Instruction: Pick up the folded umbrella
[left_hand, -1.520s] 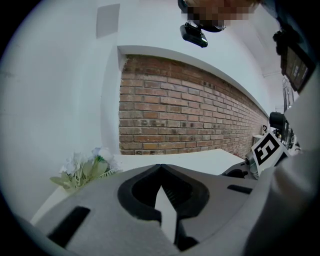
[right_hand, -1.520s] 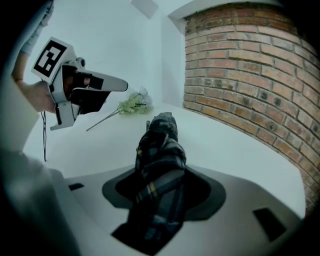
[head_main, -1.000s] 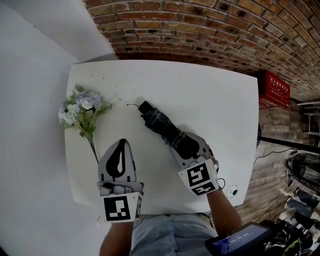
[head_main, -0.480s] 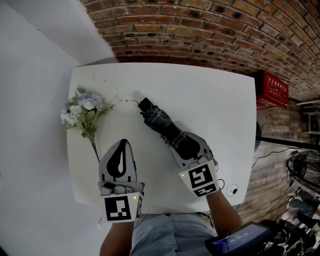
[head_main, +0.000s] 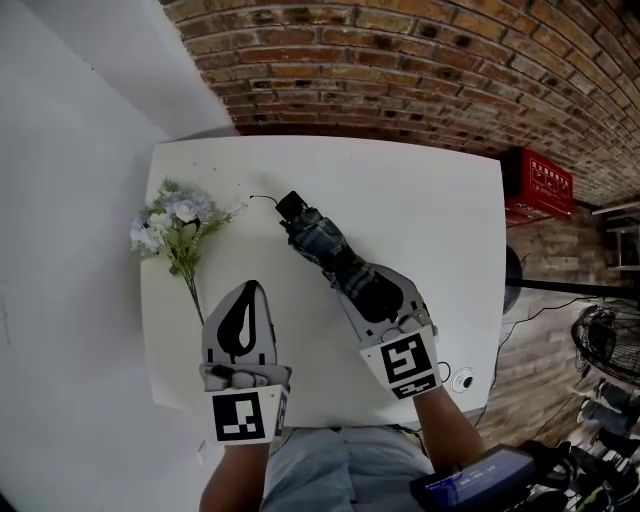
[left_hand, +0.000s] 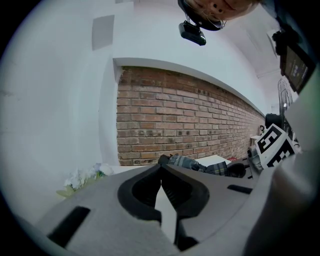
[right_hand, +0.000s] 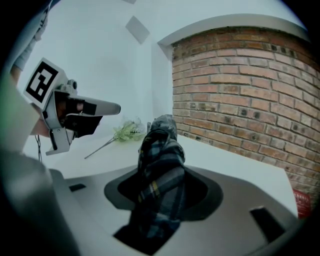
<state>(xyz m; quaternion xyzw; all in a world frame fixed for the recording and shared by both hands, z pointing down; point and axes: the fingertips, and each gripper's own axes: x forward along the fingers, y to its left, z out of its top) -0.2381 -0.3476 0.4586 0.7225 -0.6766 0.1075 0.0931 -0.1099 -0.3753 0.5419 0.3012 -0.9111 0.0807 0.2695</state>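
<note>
L claw (head_main: 249, 288) closed; R claw (head_main: 368, 286) clamped.

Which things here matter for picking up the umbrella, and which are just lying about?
In the job: dark plaid folded umbrella; right gripper, clamped on it.
Lying about: pale artificial flower bunch; red crate; left gripper, shut, empty.

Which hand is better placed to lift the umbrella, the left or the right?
Right. The right gripper is shut on the umbrella at its near end. The left gripper has its jaws together with nothing between them, and it is apart from the umbrella.
</note>
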